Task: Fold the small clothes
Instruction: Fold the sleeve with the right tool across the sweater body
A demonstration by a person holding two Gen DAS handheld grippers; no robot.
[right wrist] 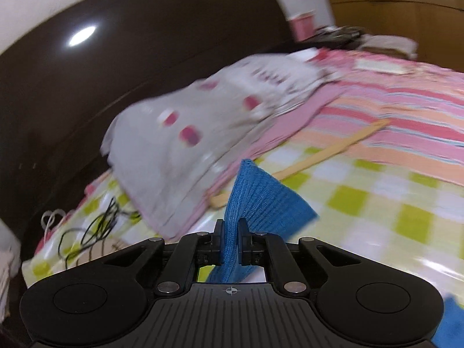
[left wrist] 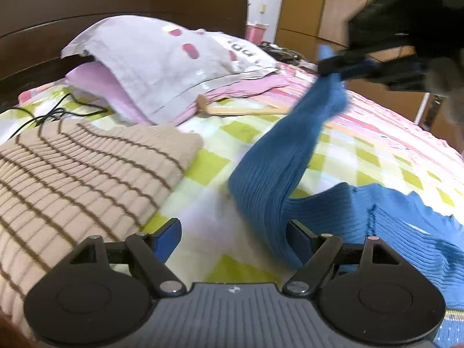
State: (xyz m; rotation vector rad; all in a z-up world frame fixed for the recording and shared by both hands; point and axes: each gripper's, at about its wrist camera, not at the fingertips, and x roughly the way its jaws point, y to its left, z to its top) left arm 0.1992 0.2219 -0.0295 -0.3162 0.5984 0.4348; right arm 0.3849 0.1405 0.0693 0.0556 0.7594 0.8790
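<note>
Right hand-held gripper (right wrist: 231, 242) clamped on blue knit garment (right wrist: 255, 200), checked bedspread (right wrist: 391, 203)

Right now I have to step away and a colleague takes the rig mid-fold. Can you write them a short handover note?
Right gripper: shut on a sleeve end of the blue ribbed knit, lifted off the bed.
Left gripper: open, empty, low over the checked bedsheet beside the sleeve.
Blue knit body lies at the right; the beige striped knit lies to the left.
Done: sleeve picked up.
Left: lay the sleeve across the body, then finish folding.
</note>
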